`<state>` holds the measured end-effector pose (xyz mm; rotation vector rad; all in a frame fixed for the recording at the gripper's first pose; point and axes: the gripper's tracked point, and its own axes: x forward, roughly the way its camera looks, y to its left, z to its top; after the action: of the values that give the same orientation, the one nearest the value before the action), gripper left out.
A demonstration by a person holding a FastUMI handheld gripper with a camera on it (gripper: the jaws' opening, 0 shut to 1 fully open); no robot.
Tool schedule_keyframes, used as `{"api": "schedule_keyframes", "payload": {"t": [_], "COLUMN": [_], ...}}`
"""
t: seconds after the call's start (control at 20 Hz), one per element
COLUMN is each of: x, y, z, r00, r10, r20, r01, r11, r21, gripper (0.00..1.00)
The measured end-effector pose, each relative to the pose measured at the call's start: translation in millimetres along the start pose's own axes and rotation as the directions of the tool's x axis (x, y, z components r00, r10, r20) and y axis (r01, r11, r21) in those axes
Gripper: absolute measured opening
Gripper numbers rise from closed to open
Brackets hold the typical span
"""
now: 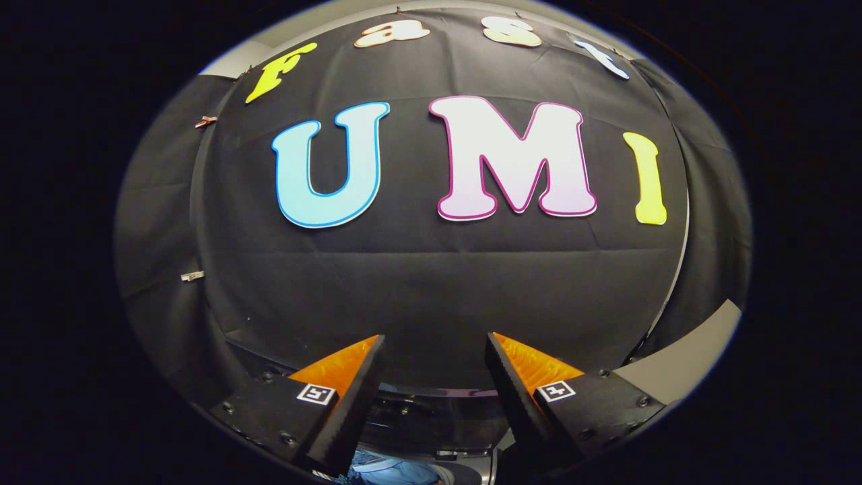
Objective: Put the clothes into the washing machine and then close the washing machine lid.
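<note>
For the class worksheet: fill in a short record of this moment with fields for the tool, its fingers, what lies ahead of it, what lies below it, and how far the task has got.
tool: tool raised, pointing at the booth wall
fingers: spread apart, nothing between them, touching nothing
ahead: black cloth wall, beyond the fingers
below: a bit of blue fabric low between the finger bases, too little shown to identify; dark machine parts behind it, unclear
task progress: no clothes held; the lid's state cannot be told
</note>
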<state>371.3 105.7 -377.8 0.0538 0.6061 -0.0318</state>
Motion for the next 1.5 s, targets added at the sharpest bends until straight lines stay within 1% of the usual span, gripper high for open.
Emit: {"api": "schedule_keyframes", "payload": {"t": [0.25, 0.4, 0.55, 0.85, 1.15, 1.5], "x": [11.3, 15.5, 15.5, 7.0, -24.8, -84.3], "y": [0.5, -2.9, -7.1, -8.9, -5.4, 0.9], "z": [-13.3, -27.8, -33.3, -42.1, -48.2, -70.3], "r00": [0.998, 0.993, 0.988, 0.98, 0.974, 0.966], "r10": [0.006, -0.006, -0.016, -0.019, -0.026, -0.044], "r20": [-0.065, -0.122, -0.154, -0.197, -0.224, -0.254], "r01": [-0.007, 0.004, 0.01, 0.024, 0.032, 0.048], "r11": [1.0, 1.0, 0.999, 1.0, 0.999, 0.999], "r21": [-0.013, -0.016, -0.034, 0.021, 0.024, 0.009], "gripper": [0.93, 0.93, 0.93, 0.95, 0.96, 0.95]}}
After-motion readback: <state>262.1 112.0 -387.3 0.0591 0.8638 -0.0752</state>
